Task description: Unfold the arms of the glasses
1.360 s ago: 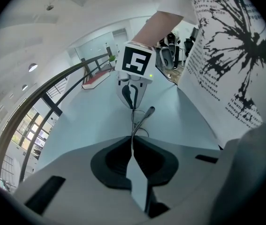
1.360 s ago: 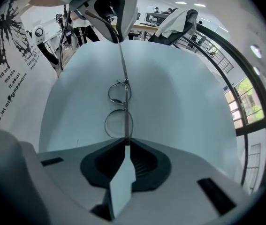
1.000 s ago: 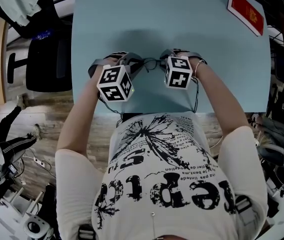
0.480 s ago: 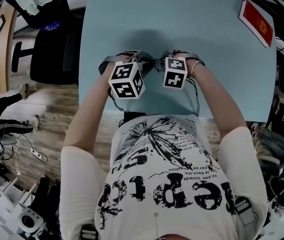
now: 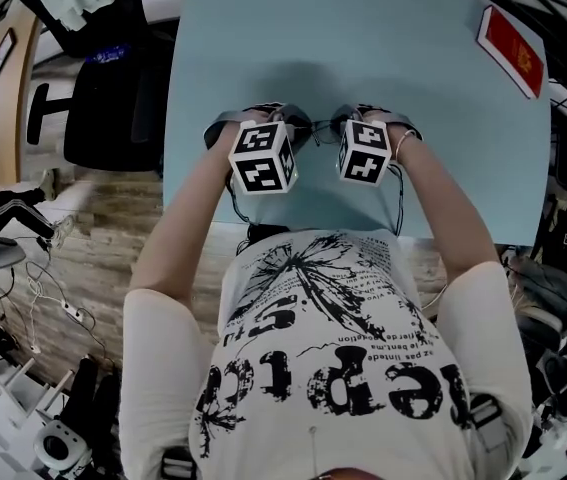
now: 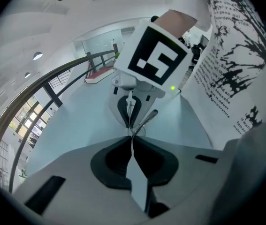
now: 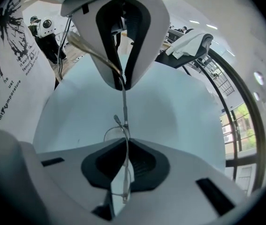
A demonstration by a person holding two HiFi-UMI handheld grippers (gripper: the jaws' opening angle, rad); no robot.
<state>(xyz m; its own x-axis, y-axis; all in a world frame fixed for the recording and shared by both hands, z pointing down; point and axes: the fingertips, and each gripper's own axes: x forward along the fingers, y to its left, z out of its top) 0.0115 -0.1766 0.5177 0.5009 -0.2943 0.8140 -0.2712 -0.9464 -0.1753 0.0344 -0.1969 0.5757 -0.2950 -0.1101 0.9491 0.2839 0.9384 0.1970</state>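
Thin wire-framed glasses (image 5: 317, 128) hang just above the light blue table (image 5: 413, 78), between my two grippers. My left gripper (image 5: 285, 123) is shut on one end of them; in the left gripper view its pads (image 6: 137, 149) pinch the wire and a glasses arm (image 6: 148, 118) runs on toward the right gripper (image 6: 130, 112). My right gripper (image 5: 347, 121) faces it, jaws closing, and the wire of the frame (image 7: 124, 109) passes between its pads (image 7: 140, 161), which press on it. The left gripper (image 7: 123, 81) fills the top of the right gripper view.
A red flat box (image 5: 511, 38) lies at the table's far right corner. A black office chair (image 5: 103, 93) stands off the left edge. The table's near edge runs just below the grippers, against the person's shirt (image 5: 333, 308).
The right gripper has edged slightly to the right of the left one. The left gripper has kept its place at the glasses. The head view itself has shifted.
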